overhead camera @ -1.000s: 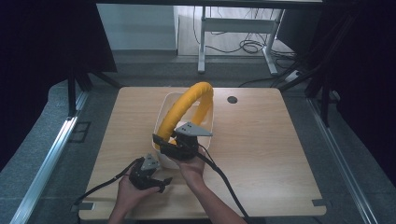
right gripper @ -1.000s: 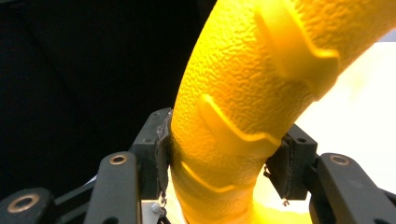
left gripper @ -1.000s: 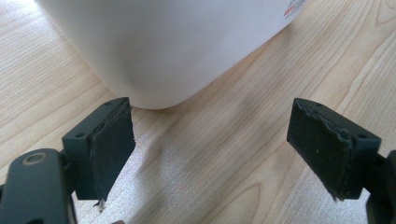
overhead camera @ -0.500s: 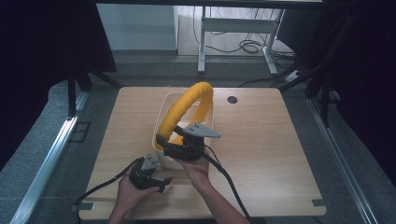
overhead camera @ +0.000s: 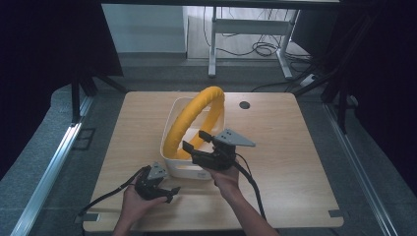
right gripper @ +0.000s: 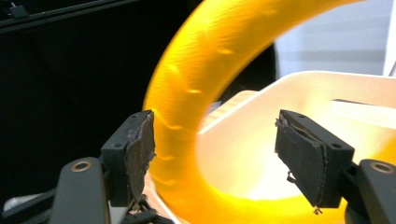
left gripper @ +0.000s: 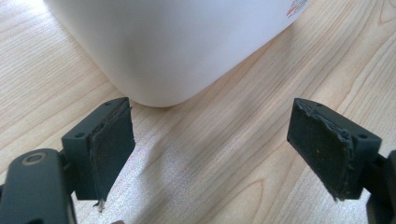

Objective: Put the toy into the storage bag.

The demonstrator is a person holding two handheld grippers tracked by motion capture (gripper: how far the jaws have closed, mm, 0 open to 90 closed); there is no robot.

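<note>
A thick yellow ring (overhead camera: 189, 118) stands on edge in a white bin (overhead camera: 182, 169) on the wooden table (overhead camera: 290, 147), arching above the rim. My right gripper (overhead camera: 195, 141) hovers open at the bin's front, jaws pointing left at the ring's lower part. In the right gripper view the yellow ring (right gripper: 196, 93) curves between the jaws of the right gripper (right gripper: 215, 158), close to the left jaw, with the bin (right gripper: 280, 93) behind. My left gripper (overhead camera: 171, 191) rests open on the table by the bin's front left corner. The left gripper (left gripper: 210, 149) faces that white corner (left gripper: 177, 46) with nothing between its jaws.
A dark round grommet hole (overhead camera: 244, 104) sits near the table's far edge. Cables trail from both grippers toward the front edge. Bare wood (overhead camera: 295, 187) lies right of the bin. Beyond the table are metal desk legs (overhead camera: 212, 44) and floor cables.
My right gripper has shifted to the right, drawing back a little from the yellow ring. The left gripper and the bin have stayed where they were.
</note>
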